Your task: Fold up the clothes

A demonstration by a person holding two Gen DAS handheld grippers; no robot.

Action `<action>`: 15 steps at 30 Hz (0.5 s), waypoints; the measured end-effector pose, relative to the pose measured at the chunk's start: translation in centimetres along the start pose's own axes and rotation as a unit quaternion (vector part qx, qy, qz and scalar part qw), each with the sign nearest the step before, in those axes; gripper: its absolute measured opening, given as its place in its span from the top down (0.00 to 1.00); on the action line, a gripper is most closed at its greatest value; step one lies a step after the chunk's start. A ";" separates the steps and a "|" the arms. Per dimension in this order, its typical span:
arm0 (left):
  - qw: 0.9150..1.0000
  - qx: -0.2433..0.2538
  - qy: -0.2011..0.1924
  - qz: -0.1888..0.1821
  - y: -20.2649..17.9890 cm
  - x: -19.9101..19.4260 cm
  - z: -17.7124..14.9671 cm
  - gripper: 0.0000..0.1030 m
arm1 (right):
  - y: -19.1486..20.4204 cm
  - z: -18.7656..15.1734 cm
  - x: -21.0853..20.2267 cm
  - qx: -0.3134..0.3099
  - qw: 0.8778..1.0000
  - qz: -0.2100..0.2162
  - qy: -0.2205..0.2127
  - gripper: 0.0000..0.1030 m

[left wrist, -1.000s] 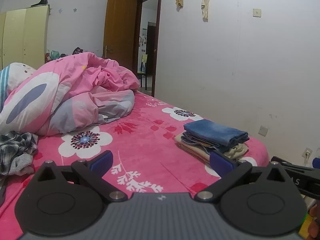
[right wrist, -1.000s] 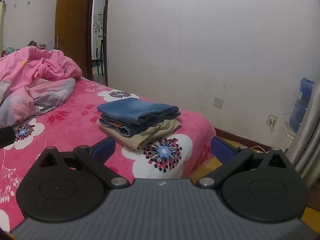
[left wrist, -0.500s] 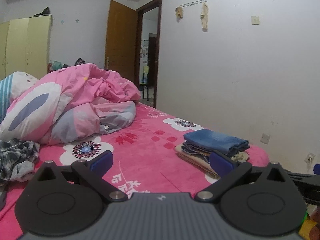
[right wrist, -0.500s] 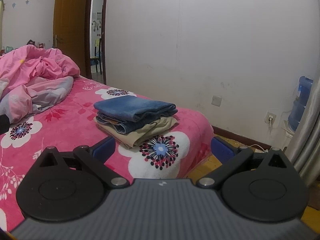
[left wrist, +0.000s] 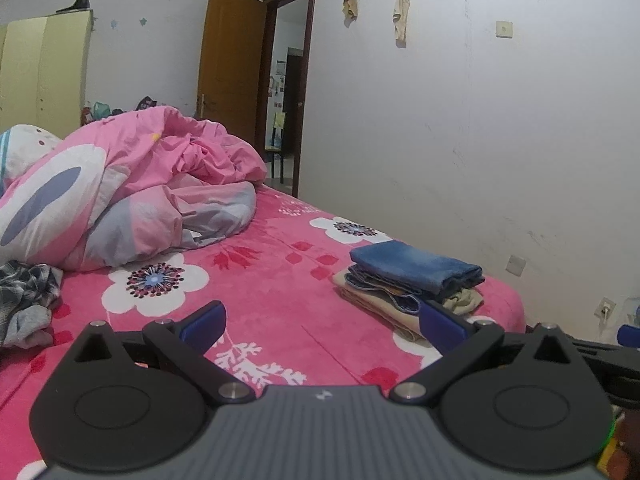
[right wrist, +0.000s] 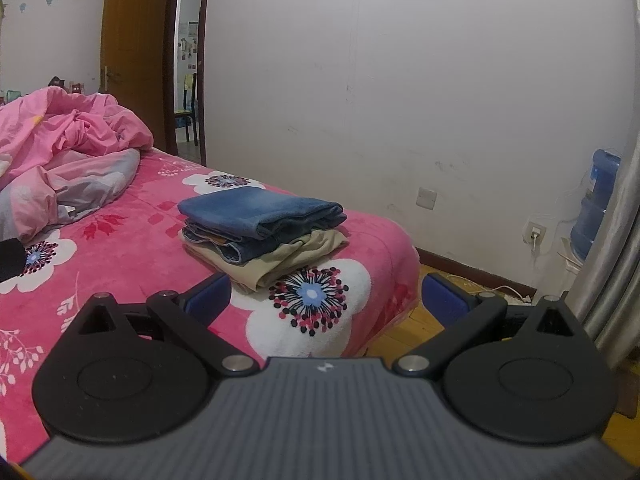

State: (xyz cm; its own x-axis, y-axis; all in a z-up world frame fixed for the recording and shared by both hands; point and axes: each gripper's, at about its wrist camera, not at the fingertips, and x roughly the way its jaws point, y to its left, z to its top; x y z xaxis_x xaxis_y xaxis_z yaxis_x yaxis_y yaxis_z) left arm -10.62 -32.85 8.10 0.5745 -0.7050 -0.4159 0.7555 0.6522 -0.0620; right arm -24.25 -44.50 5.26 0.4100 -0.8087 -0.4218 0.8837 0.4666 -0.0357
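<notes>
A neat stack of folded clothes (left wrist: 412,280) (right wrist: 262,232), blue jeans over a beige garment, rests near the right edge of the bed. A crumpled plaid and grey garment (left wrist: 26,304) lies at the left edge of the left wrist view. My left gripper (left wrist: 322,322) hovers open over the pink flowered bedspread (left wrist: 280,280), with nothing between its blue fingertips. My right gripper (right wrist: 326,302) is open too, held just in front of the stack, near the bed's corner. Part of the right gripper shows at the right edge of the left wrist view.
A bunched pink and grey duvet (left wrist: 132,192) (right wrist: 68,160) fills the far left of the bed. A white wall (left wrist: 480,140) runs along the right, with an open brown door (left wrist: 232,64) beyond. A blue water bottle (right wrist: 596,208) and a grey curtain (right wrist: 616,264) stand at the right.
Both grippers have risen and tilted slightly, so the bed and the folded stack sit lower in each view. Both stay open and empty.
</notes>
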 end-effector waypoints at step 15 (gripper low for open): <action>1.000 0.005 0.021 0.013 0.0 0.7 -0.8 0.00 | 0.4 -0.4 0.2 -0.006 1.000 0.001 0.007 0.01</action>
State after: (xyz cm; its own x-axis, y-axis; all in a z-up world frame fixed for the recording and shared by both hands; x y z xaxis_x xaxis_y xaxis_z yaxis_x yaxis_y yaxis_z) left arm -10.46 -33.08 7.10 0.5809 -0.6753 -0.4544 0.7432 0.6678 -0.0423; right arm -23.91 -44.37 4.78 0.4081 -0.8029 -0.4346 0.8805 0.4720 -0.0451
